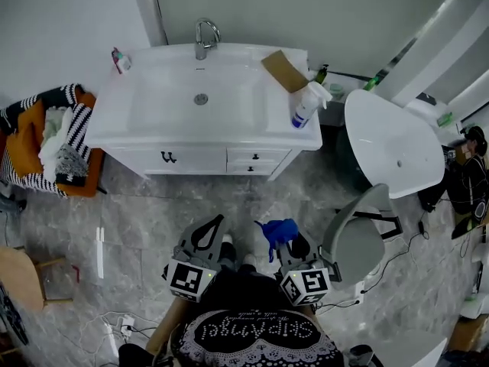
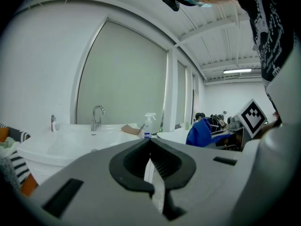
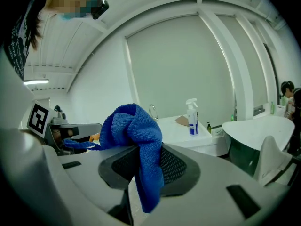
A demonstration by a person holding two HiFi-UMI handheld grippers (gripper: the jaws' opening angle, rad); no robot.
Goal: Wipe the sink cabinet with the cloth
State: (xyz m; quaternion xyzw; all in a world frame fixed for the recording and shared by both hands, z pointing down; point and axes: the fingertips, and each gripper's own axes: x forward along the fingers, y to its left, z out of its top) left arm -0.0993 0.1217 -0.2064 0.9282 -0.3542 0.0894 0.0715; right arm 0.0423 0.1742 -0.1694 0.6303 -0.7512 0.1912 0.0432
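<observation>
Bottom centre, two grippers: the right gripper (image 1: 281,241) pinches one blue cloth (image 1: 278,229); the left gripper (image 1: 216,222) has its jaws together, empty. Upper centre, one sink cabinet (image 1: 191,159).

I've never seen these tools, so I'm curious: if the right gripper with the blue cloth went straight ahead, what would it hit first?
Probably the white sink cabinet, near its right-hand drawers; the floor between looks free. The right gripper holds the blue cloth. Height is hard to judge.
</observation>
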